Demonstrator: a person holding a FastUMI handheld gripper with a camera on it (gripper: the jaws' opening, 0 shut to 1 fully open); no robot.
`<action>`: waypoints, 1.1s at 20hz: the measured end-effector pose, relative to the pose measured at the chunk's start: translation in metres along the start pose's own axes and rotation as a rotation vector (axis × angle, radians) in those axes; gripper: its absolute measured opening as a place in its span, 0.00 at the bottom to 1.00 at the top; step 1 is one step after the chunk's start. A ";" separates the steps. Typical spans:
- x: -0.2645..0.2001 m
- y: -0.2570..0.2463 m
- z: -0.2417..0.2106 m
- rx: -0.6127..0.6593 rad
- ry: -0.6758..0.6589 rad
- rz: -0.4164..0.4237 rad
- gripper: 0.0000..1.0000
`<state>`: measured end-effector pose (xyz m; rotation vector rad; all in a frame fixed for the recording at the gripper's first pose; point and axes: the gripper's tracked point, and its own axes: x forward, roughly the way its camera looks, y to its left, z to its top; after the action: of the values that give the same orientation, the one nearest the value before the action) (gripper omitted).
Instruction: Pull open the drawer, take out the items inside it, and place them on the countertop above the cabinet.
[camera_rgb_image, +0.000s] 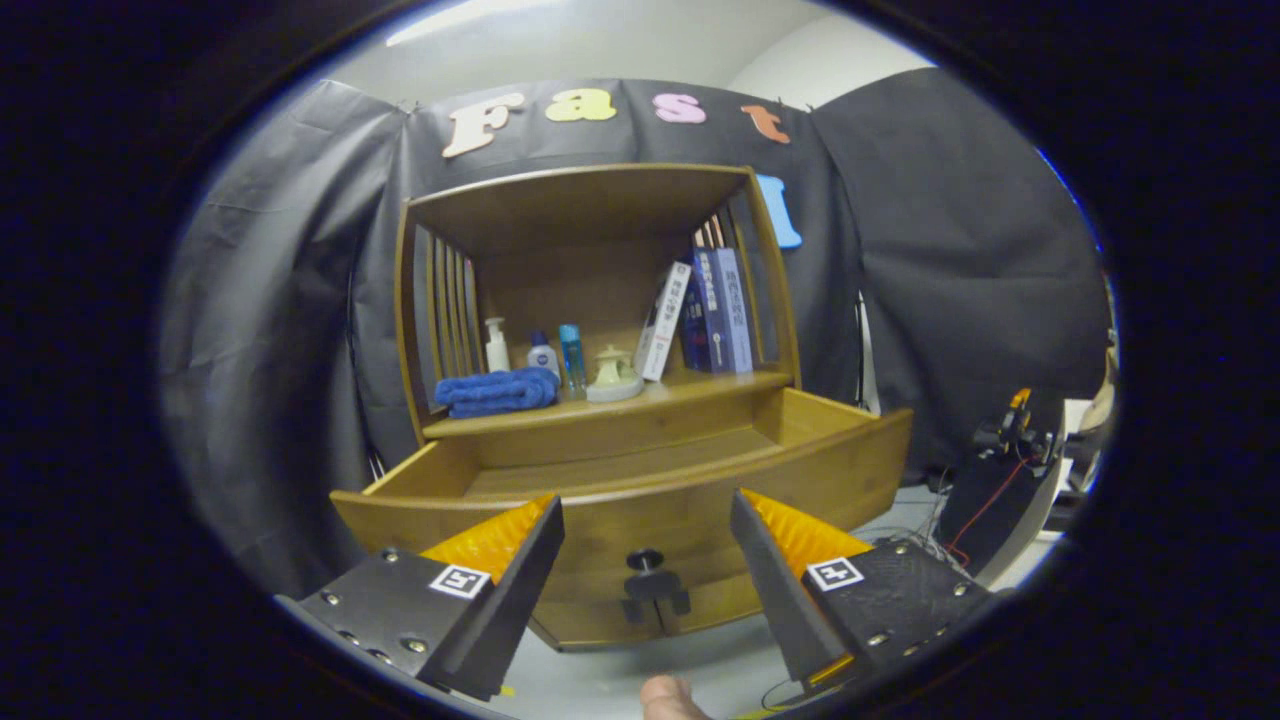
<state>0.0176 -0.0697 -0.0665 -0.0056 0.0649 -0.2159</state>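
Note:
A wooden cabinet stands ahead with its drawer (640, 470) pulled out toward me. The drawer's inside shows bare wood from this angle; I see no item in it. Its dark knob (645, 562) sits on the drawer front, between and just ahead of my fingers. My gripper (645, 520) is open, with nothing between the fingers, a short way in front of the drawer front. On the countertop (690, 388) above the drawer lie a folded blue towel (497, 391), a white pump bottle (496, 346), a small white bottle (543, 355), a blue bottle (572, 357) and a pale lidded dish (614, 376).
Several books (700, 315) lean at the right of the shelf space. The cabinet's slatted sides and top board close in the countertop. A black stand with red wiring (1005, 470) is to the right of the cabinet. A fingertip (668, 696) shows below the fingers.

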 end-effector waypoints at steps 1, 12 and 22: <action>0.000 0.001 -0.008 -0.010 0.015 0.007 0.99; 0.005 0.007 -0.073 -0.136 0.055 0.072 1.00; 0.028 0.013 -0.068 -0.194 0.024 0.059 0.99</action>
<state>0.0432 -0.0629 -0.1368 -0.1938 0.1090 -0.1501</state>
